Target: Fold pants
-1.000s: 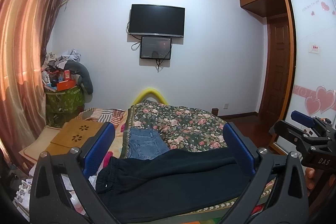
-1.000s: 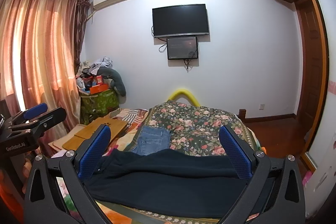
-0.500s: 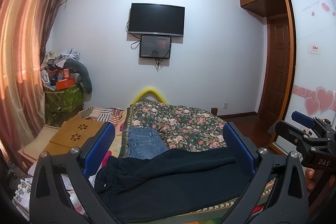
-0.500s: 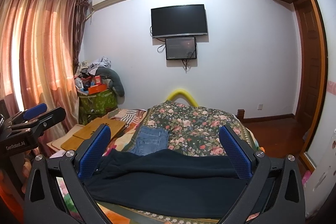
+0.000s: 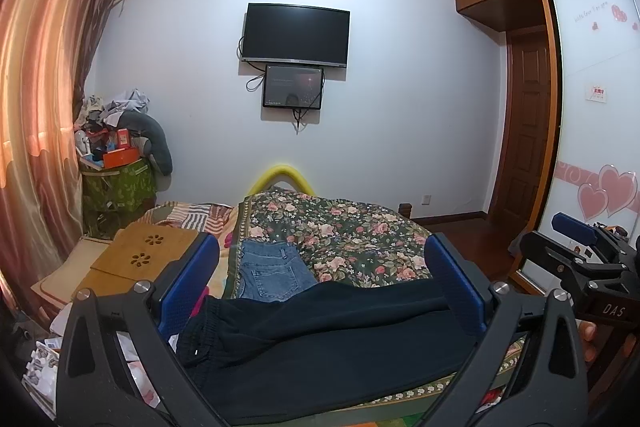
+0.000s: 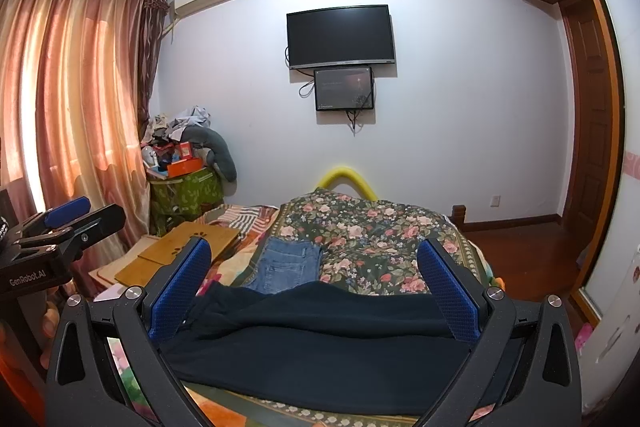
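Dark navy pants lie across the near end of the bed, waistband to the left, legs running right. My left gripper hovers above them, open, nothing between its blue pads. My right gripper is also open and empty, held over the same pants. Each gripper shows at the edge of the other's view: the right gripper at the far right, the left gripper at the far left, with a hand below it.
Folded blue jeans lie just beyond the pants on the floral bedspread. A wooden lap table sits at the bed's left. A cluttered green bin, curtains and a wall TV stand beyond.
Both views have shifted only slightly; the grippers stay open above the pants and the pants have not moved.
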A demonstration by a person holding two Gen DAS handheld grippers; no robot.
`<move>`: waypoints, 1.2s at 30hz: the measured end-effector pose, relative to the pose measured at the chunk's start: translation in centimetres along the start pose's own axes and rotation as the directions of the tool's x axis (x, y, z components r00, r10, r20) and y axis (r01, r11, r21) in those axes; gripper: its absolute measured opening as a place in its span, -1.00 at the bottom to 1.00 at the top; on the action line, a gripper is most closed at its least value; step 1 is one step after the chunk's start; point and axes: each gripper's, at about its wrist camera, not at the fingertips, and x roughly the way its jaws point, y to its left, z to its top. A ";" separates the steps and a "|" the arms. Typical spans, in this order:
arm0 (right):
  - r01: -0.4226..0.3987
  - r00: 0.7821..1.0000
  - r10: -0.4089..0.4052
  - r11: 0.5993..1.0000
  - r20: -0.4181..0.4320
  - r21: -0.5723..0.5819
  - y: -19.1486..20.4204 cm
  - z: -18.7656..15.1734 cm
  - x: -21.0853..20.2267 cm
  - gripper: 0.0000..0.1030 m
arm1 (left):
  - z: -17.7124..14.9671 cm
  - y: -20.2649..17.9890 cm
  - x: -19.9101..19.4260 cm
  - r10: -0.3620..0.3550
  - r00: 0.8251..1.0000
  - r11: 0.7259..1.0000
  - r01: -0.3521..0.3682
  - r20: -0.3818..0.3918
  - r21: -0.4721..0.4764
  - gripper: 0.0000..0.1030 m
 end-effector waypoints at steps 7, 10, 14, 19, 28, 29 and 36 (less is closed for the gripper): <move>0.001 1.000 -0.001 1.000 0.001 -0.002 0.0 0.1 0.0 0.99 | -0.1 0.0 0.1 0.002 1.000 1.000 -0.002 0.000 0.000 1.00; 0.000 1.000 0.000 1.000 0.000 -0.001 -0.1 0.1 0.0 0.99 | -0.1 0.0 0.1 0.002 1.000 1.000 -0.002 0.001 0.000 1.00; 0.002 1.000 -0.002 1.000 -0.001 -0.005 -0.1 0.0 0.1 0.99 | 0.0 -0.1 0.1 0.002 1.000 1.000 -0.002 0.001 0.000 1.00; 0.003 1.000 -0.003 1.000 -0.003 -0.008 -0.3 0.0 0.2 0.99 | -0.1 0.0 0.2 0.003 1.000 1.000 -0.003 0.001 -0.004 1.00; 0.015 0.999 -0.015 1.000 -0.031 0.006 -1.0 -0.3 1.6 0.99 | -0.4 0.5 1.8 0.025 1.000 1.000 -0.025 -0.015 -0.009 1.00; 0.015 0.999 -0.015 1.000 -0.038 0.011 -1.1 -0.3 1.9 0.99 | -0.4 0.7 2.2 0.030 0.999 0.999 -0.030 -0.018 -0.012 1.00; 0.045 0.994 -0.042 0.999 -0.103 0.030 -2.8 -0.9 5.8 0.99 | -1.5 2.8 7.6 0.079 0.992 0.996 -0.083 -0.101 -0.031 1.00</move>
